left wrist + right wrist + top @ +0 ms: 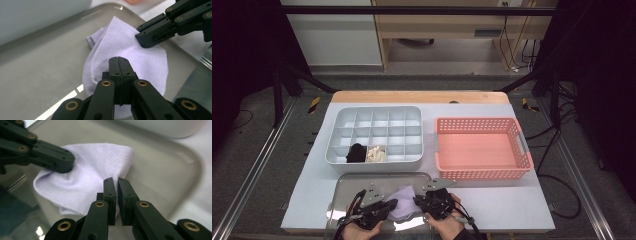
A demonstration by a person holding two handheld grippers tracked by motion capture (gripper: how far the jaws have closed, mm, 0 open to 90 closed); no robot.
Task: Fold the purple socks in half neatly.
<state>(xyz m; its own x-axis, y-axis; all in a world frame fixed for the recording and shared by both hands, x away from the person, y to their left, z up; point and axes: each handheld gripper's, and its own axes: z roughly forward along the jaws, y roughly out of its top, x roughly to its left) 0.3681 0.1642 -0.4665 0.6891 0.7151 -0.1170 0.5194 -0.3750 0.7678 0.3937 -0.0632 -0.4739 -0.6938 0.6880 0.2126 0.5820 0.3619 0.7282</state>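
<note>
A: Where is the pale lilac knitted sock (404, 204)?
B: On the shiny steel tray (343, 186) at the near edge of the bench (507, 200); both tools grip it.
A: The left tool (118, 60)?
B: Jaws pressed together, pinching the sock's near-left edge.
A: The right tool (114, 181)?
B: Nearly closed on the sock's right fold; the grey compartment box (414, 112) and pink slotted basket (482, 173) sit farther off.
</note>
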